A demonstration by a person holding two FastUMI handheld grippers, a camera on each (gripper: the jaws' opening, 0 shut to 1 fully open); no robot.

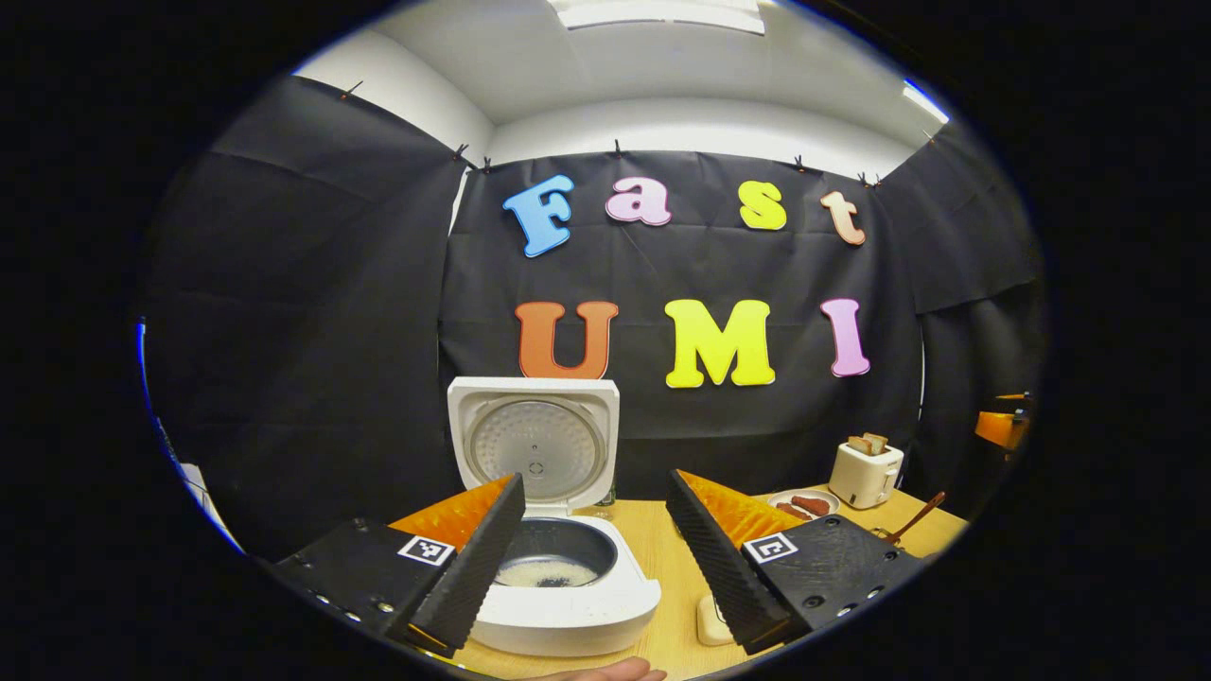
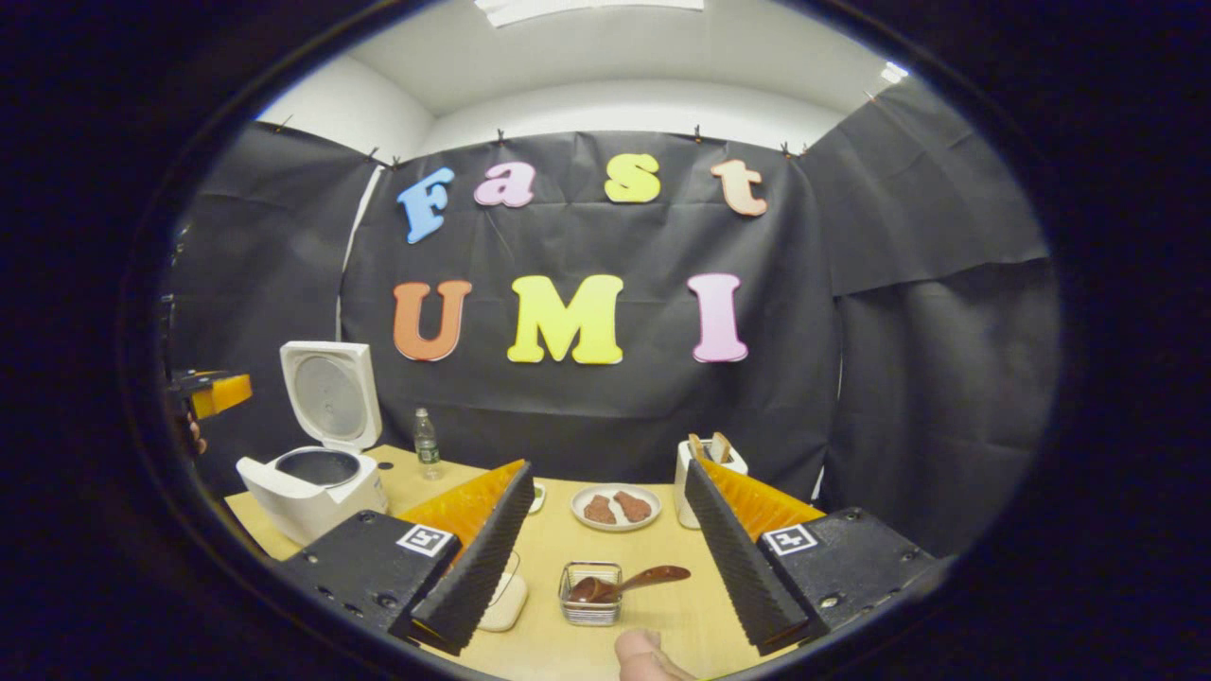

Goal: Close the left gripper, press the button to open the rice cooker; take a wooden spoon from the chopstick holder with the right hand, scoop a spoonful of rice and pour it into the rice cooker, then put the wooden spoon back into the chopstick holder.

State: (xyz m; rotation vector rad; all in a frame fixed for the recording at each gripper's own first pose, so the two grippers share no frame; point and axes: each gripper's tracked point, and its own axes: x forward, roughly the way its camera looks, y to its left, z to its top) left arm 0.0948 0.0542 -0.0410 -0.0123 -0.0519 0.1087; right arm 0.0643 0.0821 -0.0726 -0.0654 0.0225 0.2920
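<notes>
The white rice cooker [image 1: 568, 605] stands with its lid [image 1: 535, 445] up, and pale rice lies in the bottom of its dark pot [image 1: 553, 558]. My left gripper [image 1: 596, 558] is open just in front of it, nothing between the fingers. In the right gripper view the cooker [image 2: 312, 487] is at the far left. A wooden spoon [image 2: 629, 582] rests in the small wire chopstick holder [image 2: 591, 605], handle slanting up to the right. My right gripper [image 2: 605, 558] is open above and around the holder, apart from the spoon. The spoon's handle [image 1: 916, 518] pokes up at the right.
On the wooden table [image 2: 558, 653] stand a toaster [image 2: 705, 478] with bread, a plate [image 2: 616, 508] of brown pieces, a small bottle [image 2: 427, 443] and a cream block [image 2: 501, 601]. A thumb [image 2: 648, 657] shows at the bottom edge. The left gripper [image 2: 213, 392] hangs far left.
</notes>
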